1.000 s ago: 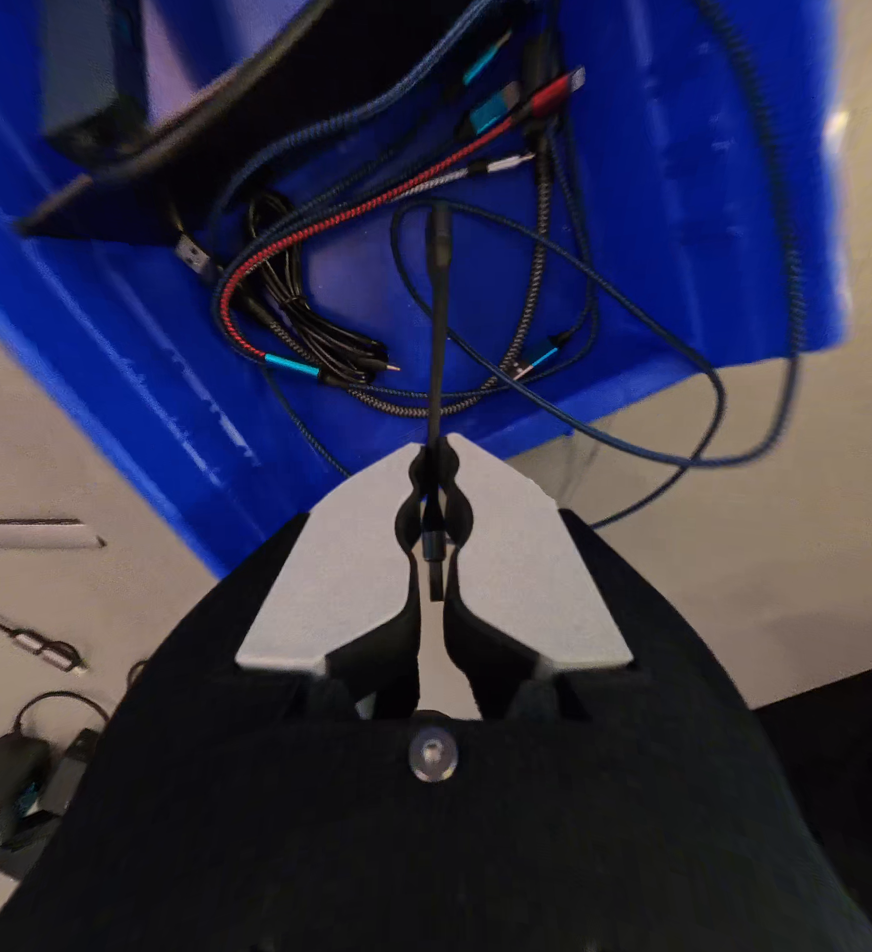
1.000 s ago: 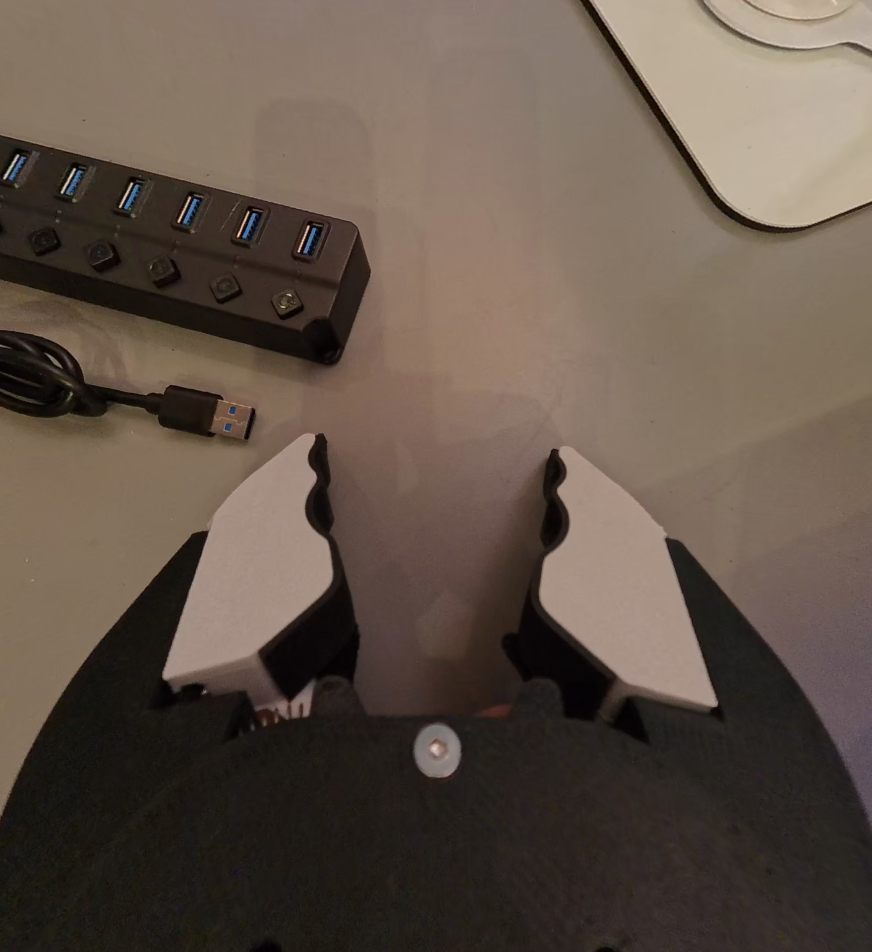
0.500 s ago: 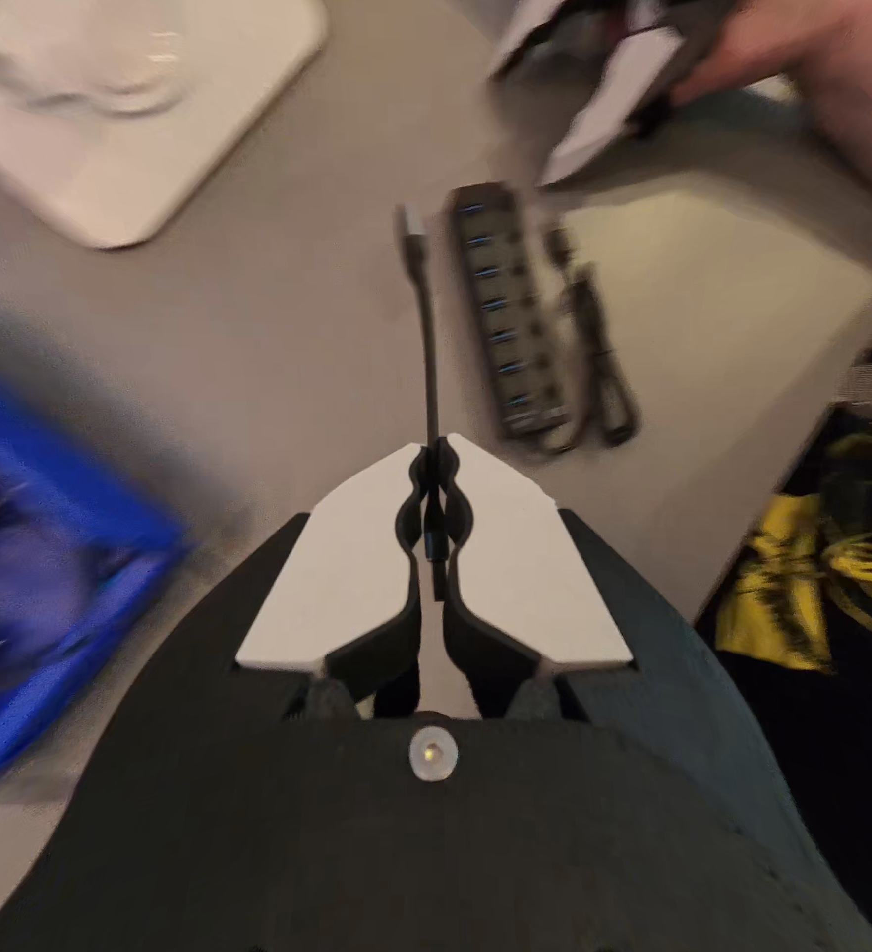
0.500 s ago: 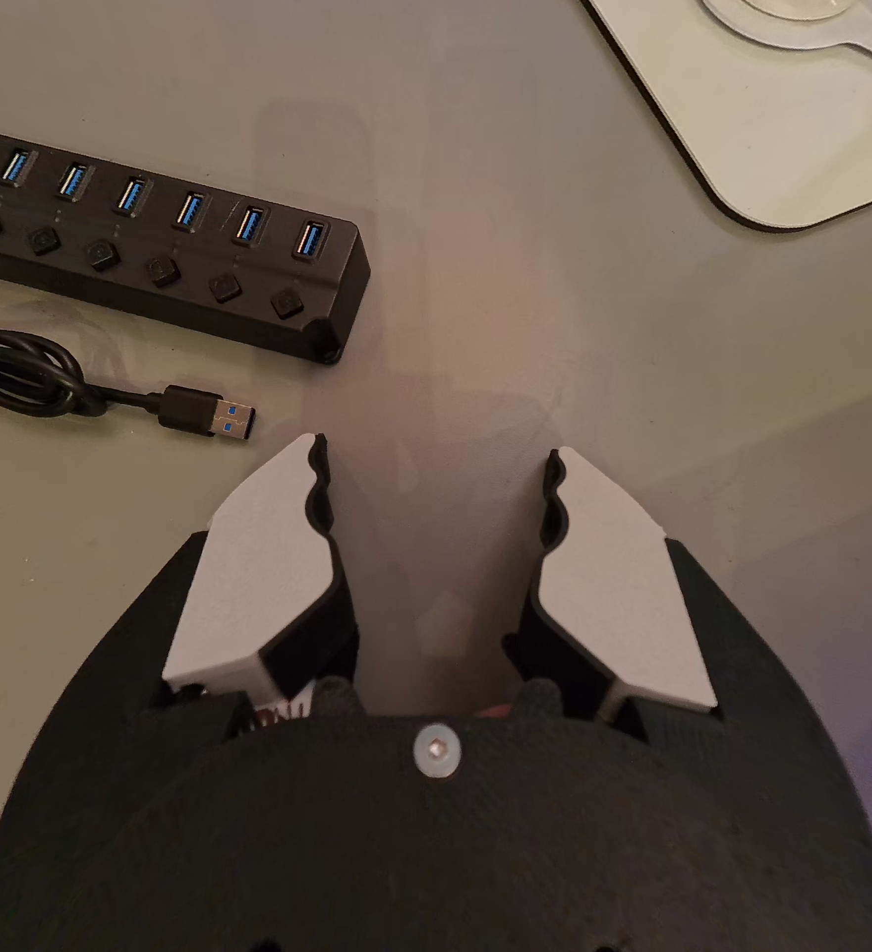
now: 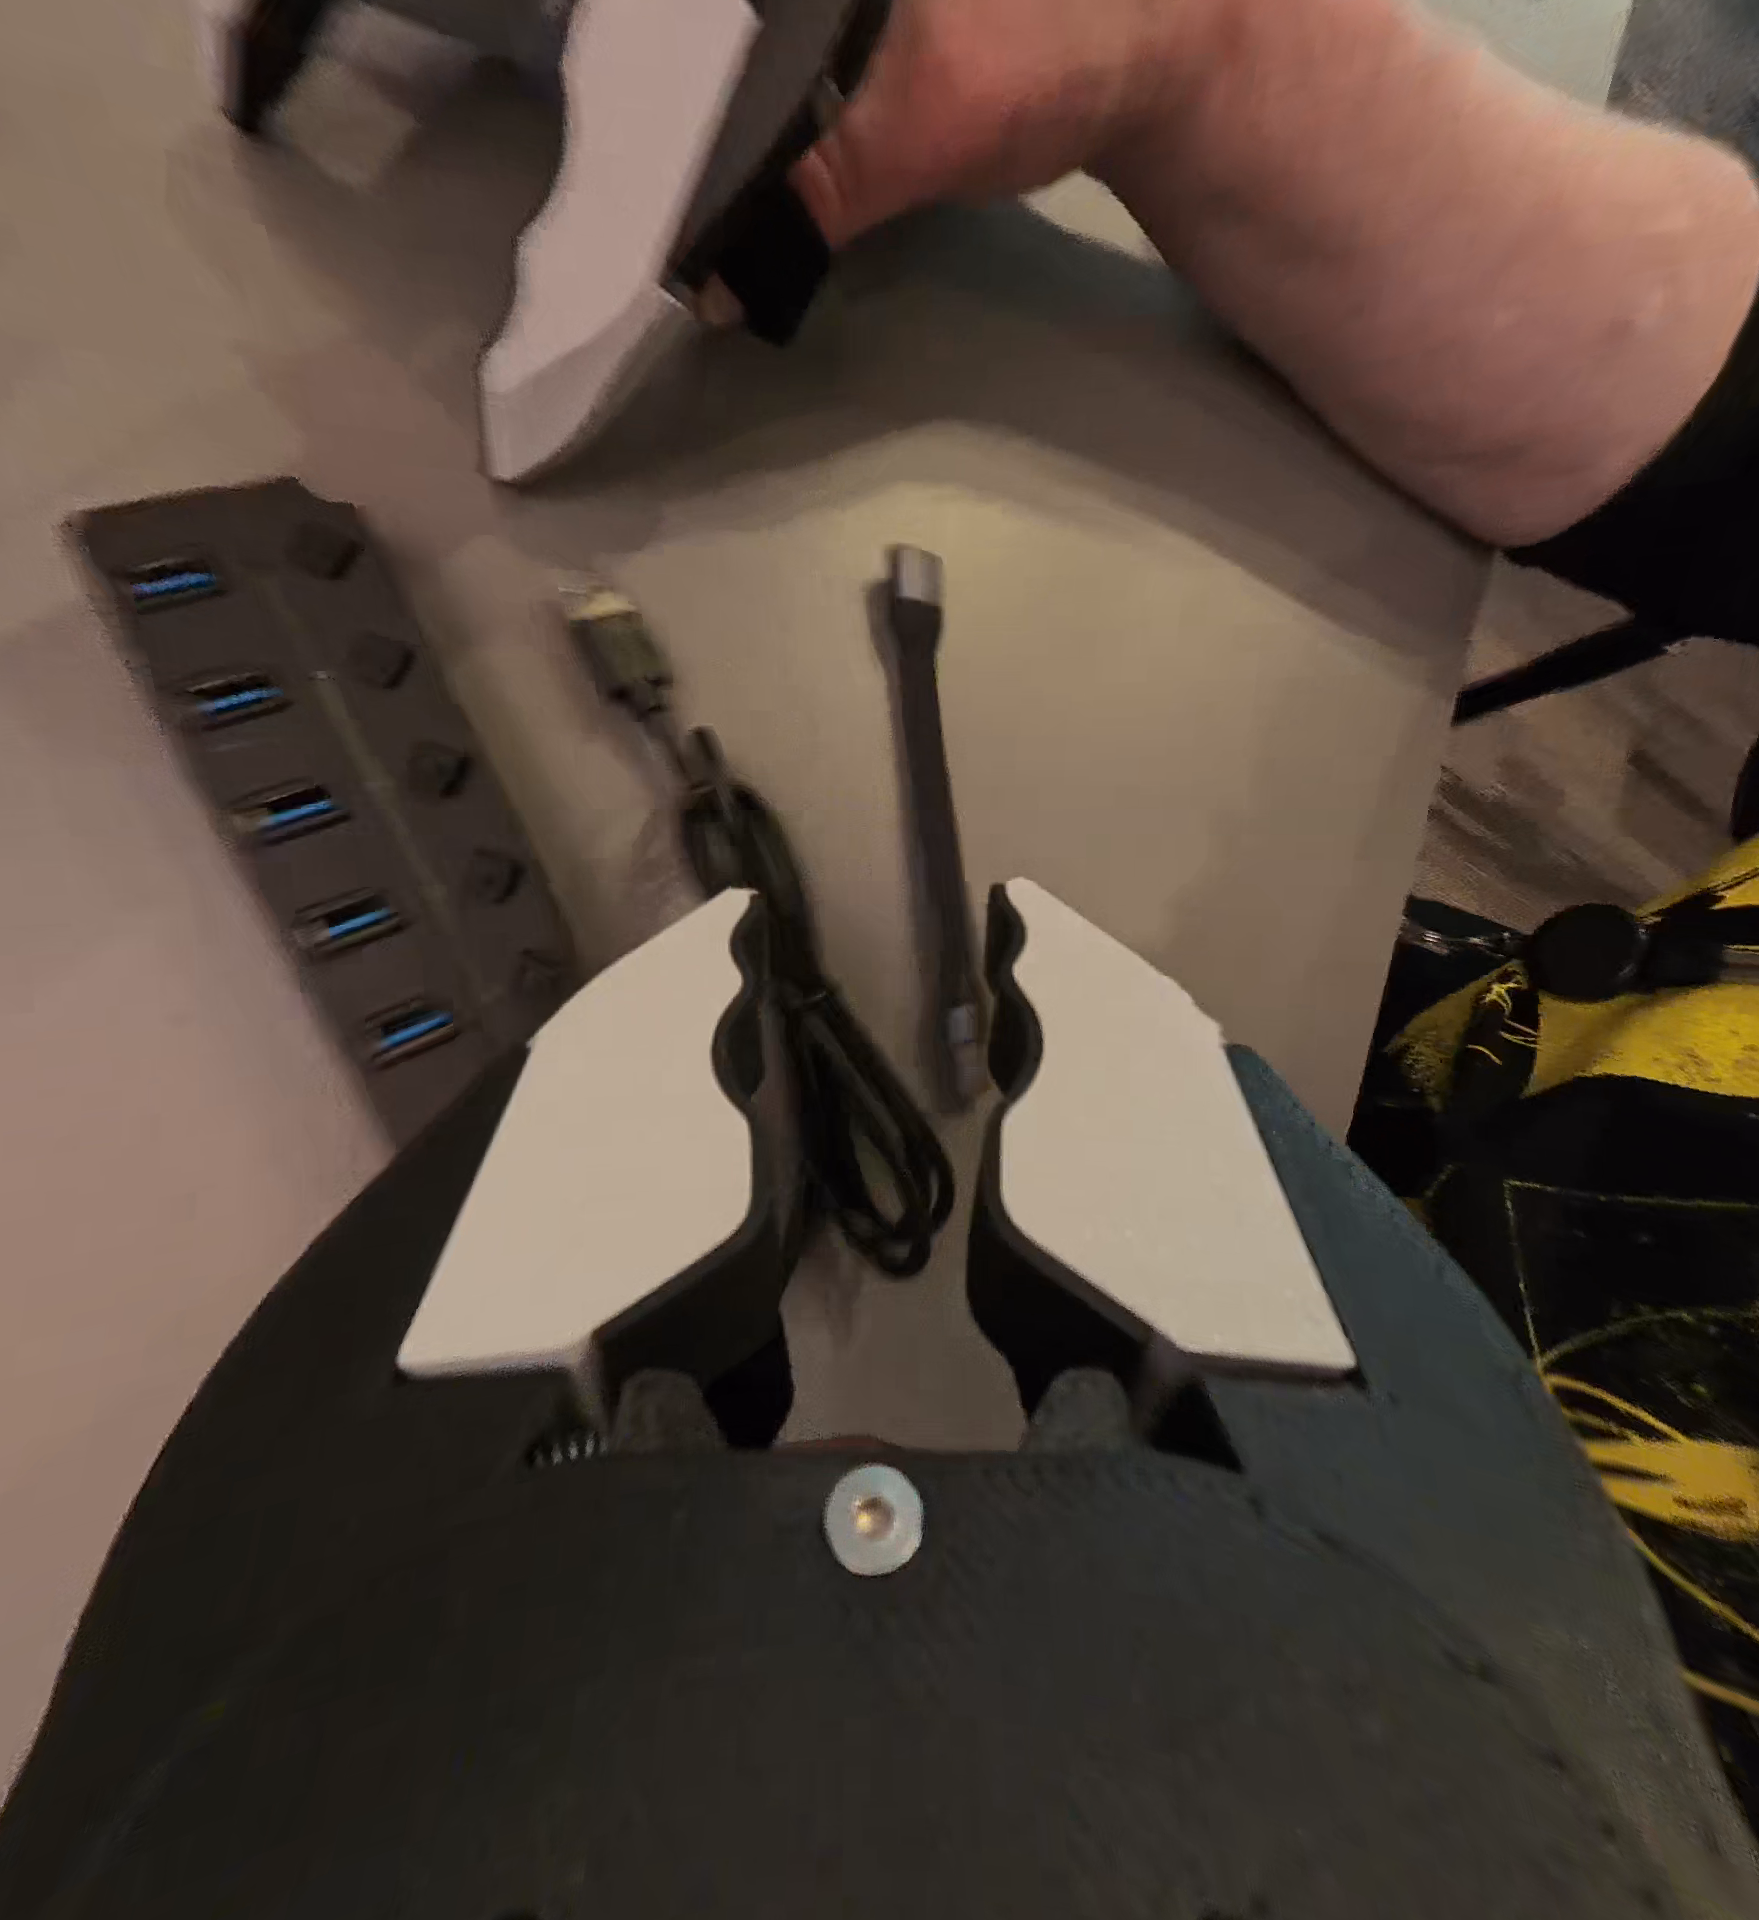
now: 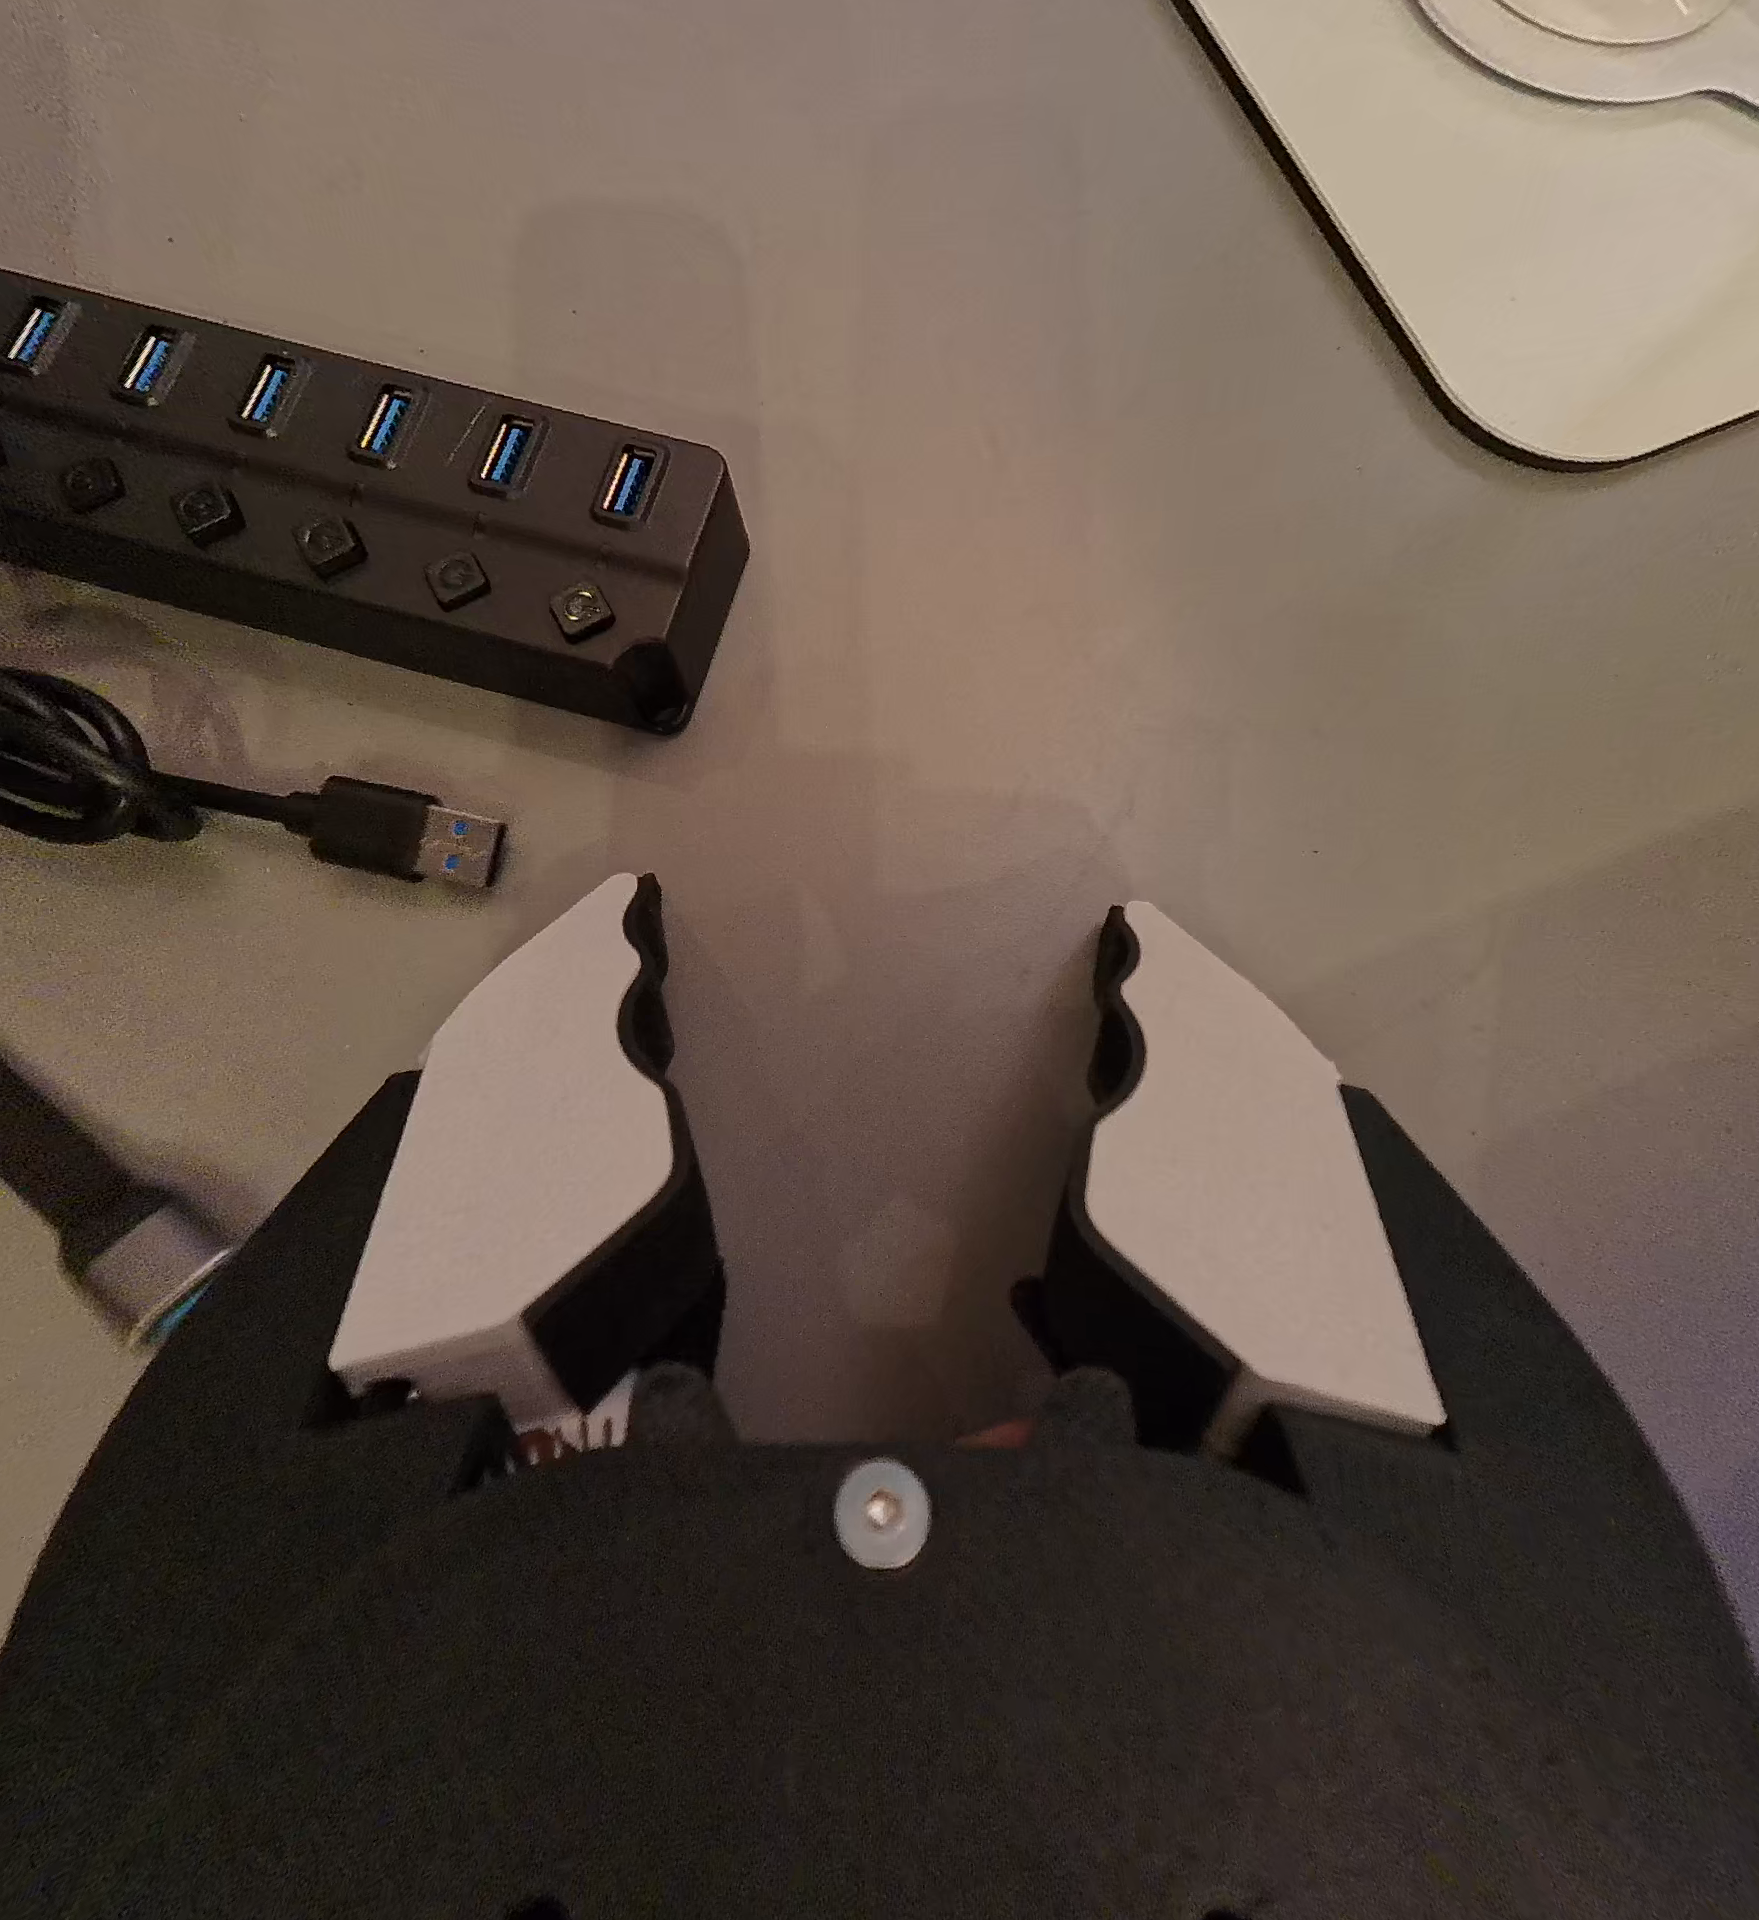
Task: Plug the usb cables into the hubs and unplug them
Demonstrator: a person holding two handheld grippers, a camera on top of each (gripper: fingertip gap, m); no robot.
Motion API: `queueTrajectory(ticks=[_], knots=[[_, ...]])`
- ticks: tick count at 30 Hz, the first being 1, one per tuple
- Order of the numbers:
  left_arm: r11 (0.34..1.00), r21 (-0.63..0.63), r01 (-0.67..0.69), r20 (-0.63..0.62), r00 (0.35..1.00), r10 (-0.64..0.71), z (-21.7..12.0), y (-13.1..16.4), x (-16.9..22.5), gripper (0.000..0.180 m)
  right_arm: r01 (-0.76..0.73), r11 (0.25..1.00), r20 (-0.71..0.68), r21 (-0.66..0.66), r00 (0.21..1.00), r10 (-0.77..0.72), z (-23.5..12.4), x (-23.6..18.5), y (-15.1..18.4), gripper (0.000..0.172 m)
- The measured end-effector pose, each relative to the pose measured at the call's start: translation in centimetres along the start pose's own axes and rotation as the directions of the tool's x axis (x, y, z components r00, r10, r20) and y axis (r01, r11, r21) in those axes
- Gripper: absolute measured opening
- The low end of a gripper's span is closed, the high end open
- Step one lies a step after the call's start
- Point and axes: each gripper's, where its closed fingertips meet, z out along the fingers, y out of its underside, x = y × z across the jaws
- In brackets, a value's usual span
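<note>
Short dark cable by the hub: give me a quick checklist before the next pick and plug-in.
1. Left gripper free of short cable: ok, jaws apart.
2. Cable settled on table: cannot tell, blurred.
3. Right gripper open with nothing between its fingers: ok.
4. Hub ports free: ok for those in view.
5. Black coiled cable unplugged, clear of hub: ok.

Your grey tabletop (image 6: 958, 312) carries a black hub (image 6: 335, 499) at far left. Just near of it lies a coiled black cable (image 6: 44, 769), apart from the hub. A white board (image 6: 1581, 260) rests at far right.
</note>
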Motion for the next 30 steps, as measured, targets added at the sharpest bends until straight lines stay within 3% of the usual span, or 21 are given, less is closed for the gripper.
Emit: queueTrajectory(ticks=[3, 6, 8, 10, 14, 20, 25, 30], knots=[[0.995, 0.1, -0.015, 0.177, 0.984, -0.003, -7.8, -1.4, -2.9, 0.034, -0.001, 1.0, 0.0, 0.0, 1.0, 0.001, 0.0, 0.0, 0.0, 0.078], [0.984, 0.176, 0.018, 0.48, 0.871, -0.102, -18.4, -1.5, -10.0, 0.028, -0.001, 1.0, 0.001, 0.0, 1.0, 0.001, 0.0, 0.0, 0.0, 0.078], [0.978, 0.179, 0.108, 0.61, 0.768, -0.196, -24.1, 0.4, -15.8, 0.027, -0.001, 1.0, 0.001, 0.0, 1.0, 0.001, 0.0, 0.0, 0.0, 0.079], [0.947, 0.181, 0.265, 0.618, 0.718, -0.319, -26.7, 3.3, -21.0, 0.027, -0.001, 1.0, 0.001, 0.0, 1.0, 0.001, 0.0, 0.0, 0.0, 0.079], [0.862, 0.112, 0.495, 0.645, 0.624, -0.442, -26.8, 9.4, -29.1, 0.028, -0.001, 1.0, 0.001, 0.0, 1.0, 0.001, 0.0, 0.0, 0.0, 0.079], [0.768, -0.041, 0.639, 0.758, 0.521, -0.392, -24.9, 15.3, -34.6, 0.037, -0.001, 1.0, 0.001, 0.0, 1.0, 0.001, 0.0, 0.0, 0.0, 0.079], [0.739, -0.079, 0.669, 0.804, 0.48, -0.35, -24.7, 17.2, -36.3, 0.026, -0.001, 1.0, 0.002, 0.0, 1.0, 0.001, 0.0, 0.0, 0.0, 0.079], [0.778, -0.104, 0.619, 0.808, 0.509, -0.297, -25.1, 17.0, -36.3, 0.012, -0.001, 1.0, 0.003, 0.0, 1.0, 0.001, 0.0, 0.0, 0.0, 0.079]])
